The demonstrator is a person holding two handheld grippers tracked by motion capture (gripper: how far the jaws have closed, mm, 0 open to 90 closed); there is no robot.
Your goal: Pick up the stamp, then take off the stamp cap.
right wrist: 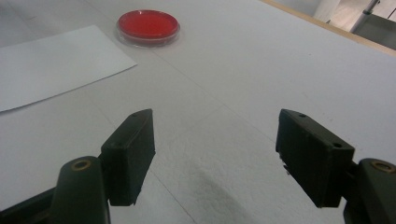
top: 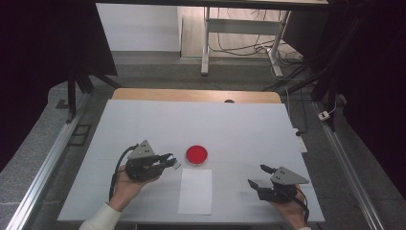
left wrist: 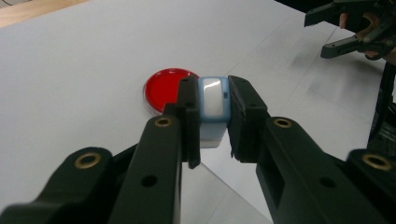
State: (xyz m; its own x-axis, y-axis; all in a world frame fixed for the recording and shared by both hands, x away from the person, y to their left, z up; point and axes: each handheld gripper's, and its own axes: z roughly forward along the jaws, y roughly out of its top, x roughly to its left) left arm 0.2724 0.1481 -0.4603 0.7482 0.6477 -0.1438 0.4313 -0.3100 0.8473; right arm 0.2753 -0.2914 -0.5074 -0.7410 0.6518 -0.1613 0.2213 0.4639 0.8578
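the left gripper [left wrist: 214, 122] has its jaws clamped on a small pale blue block with a white face [left wrist: 213, 100], one pad pressed against each of its sides; the block sits at the very tips, its white face turned up and away from the hand. just past those tips, a little to their left in the left gripper view, lies a round red dish [left wrist: 164, 89] flat on the white surface [left wrist: 79, 74], near the block but apart from it. below and beside the jaws a white sheet of paper [left wrist: 219, 196] lies on the surface, its corner reaching under them. in the high view the left gripper [top: 171, 161] points sideways toward the dish [top: 197, 155], with the sheet [top: 196, 190] just beside it

the right gripper [right wrist: 215, 154] has its jaws spread wide with nothing between them, only bare surface beneath. the sheet [right wrist: 51, 65] lies ahead to their left, and the dish [right wrist: 148, 25] well beyond its far corner. in the high view this gripper [top: 260, 176] rests well apart from the left one
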